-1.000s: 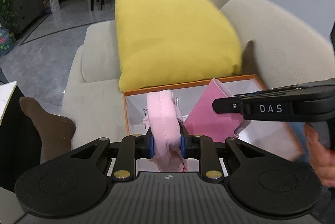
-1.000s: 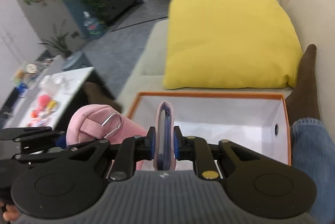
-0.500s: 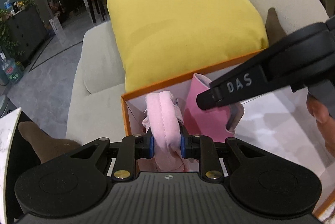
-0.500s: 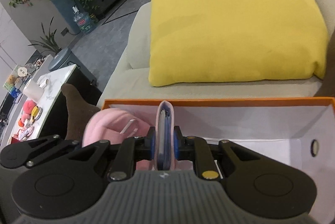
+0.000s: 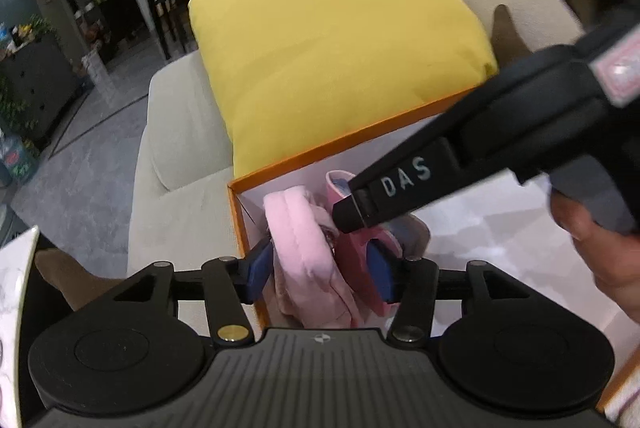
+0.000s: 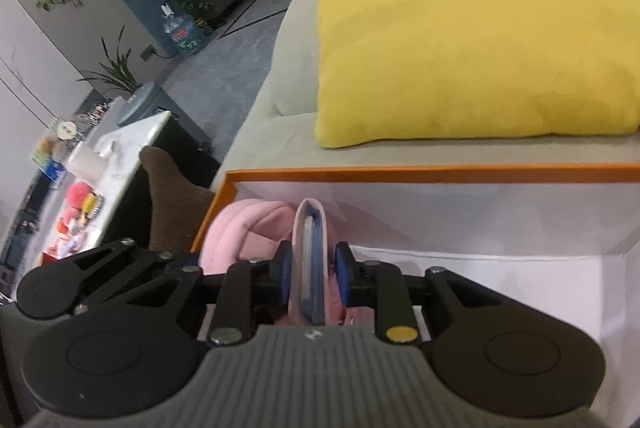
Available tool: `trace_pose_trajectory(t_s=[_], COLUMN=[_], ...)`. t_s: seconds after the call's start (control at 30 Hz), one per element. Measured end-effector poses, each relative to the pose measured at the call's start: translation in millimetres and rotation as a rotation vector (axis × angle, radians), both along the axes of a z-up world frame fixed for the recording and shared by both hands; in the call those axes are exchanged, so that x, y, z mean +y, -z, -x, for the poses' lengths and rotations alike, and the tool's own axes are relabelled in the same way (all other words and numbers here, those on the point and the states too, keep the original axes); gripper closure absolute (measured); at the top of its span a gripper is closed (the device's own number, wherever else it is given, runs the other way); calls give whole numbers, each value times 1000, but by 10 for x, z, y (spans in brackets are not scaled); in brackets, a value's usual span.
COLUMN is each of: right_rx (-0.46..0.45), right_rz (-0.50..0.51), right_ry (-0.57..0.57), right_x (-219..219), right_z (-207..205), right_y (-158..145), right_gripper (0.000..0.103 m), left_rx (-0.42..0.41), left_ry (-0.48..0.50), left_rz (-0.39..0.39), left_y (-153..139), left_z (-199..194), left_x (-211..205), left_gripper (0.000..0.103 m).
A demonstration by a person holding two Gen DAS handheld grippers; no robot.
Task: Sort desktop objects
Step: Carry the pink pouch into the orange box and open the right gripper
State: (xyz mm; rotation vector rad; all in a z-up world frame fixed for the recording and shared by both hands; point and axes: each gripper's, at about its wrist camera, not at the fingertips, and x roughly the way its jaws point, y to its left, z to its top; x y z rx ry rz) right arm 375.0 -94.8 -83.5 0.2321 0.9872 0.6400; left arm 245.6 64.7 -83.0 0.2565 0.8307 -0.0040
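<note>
An orange-rimmed white box [image 5: 340,142] [image 6: 440,170] sits on the sofa. My left gripper [image 5: 320,274] hangs over its left corner, jaws opening wide. The pink plush pouch [image 5: 304,252] [image 6: 244,224] lies in the box between the pads, which stand clear of it. My right gripper [image 6: 314,274] is beside it, jaws opening slightly. A pink wallet [image 6: 310,252] [image 5: 340,182] stands on edge between its pads, with a thin gap on the right side. The right gripper's black finger [image 5: 400,184] crosses the left wrist view just above the pouch.
A yellow cushion [image 5: 332,56] [image 6: 472,40] leans on the beige sofa [image 5: 180,156] behind the box. A white marble table [image 6: 116,156] with several toys stands to the left. Brown-socked feet [image 6: 168,196] [image 5: 508,32] flank the box. A hand [image 5: 592,228] holds the right gripper.
Both grippers sank lower into the box. The left jaws went from shut on the pink pouch to wide open, letting it go. The right jaws eased apart around the wallet.
</note>
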Motion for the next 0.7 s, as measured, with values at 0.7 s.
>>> trace_pose_trajectory(t_s=[0.7], right_rx=[-94], right_rz=[205], right_ry=[-314], right_x=[274], right_z=[360], right_y=[104], right_gripper=[46], left_rx=[19], left_ry=[-157], left_rz=[316], left_y=[0], left_z=[456], left_x=[522], left_gripper=[78])
